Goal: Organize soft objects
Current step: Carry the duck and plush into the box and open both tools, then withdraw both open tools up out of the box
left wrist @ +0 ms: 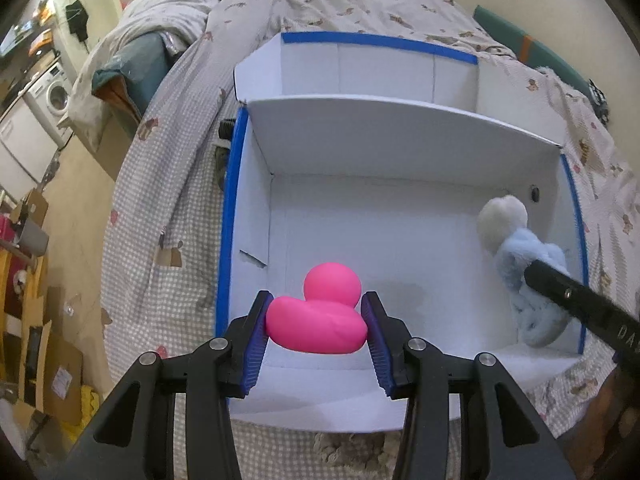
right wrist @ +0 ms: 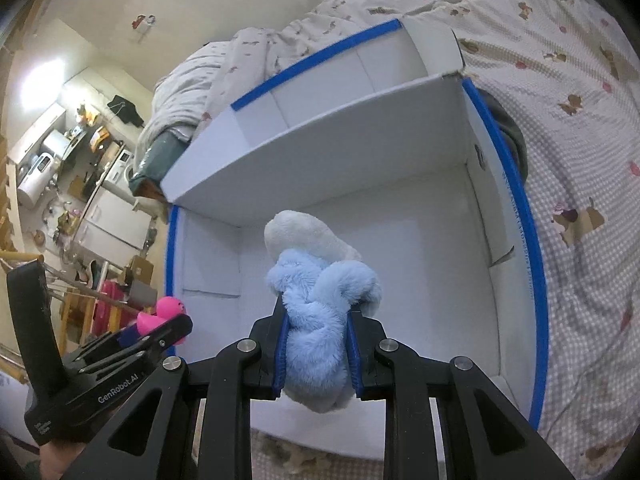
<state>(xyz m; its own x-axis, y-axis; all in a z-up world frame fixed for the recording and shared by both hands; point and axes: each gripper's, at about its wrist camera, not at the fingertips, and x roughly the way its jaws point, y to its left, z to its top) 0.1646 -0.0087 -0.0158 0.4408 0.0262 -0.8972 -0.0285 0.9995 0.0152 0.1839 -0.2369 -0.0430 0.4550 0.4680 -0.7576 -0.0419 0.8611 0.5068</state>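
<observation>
The left tongs (left wrist: 316, 320) squeeze a pink rubber duck (left wrist: 320, 316) between their two blue pads – one pad on each side of its fat body. The duck hangs over the near part of a big white box (left wrist: 360, 152) with blue tape on its rim. The box sits on a bed (left wrist: 160, 208) with a checked cover.

The right tongs (right wrist: 316, 344) are clamped on a fluffy blue slipper (right wrist: 320, 304). The slipper sticks out past the pads – its white inside points away, over the box floor. Its bottom end droops below the pads.

From the left camera, a black finger of the right tongs covers part of the slipper. From the right camera, the left tongs hide most of the duck; only its head and a bit of body peek out. A folded flap (left wrist: 400, 128) hides part of the far end of the box. The room beyond the bed is small and fuzzy.
</observation>
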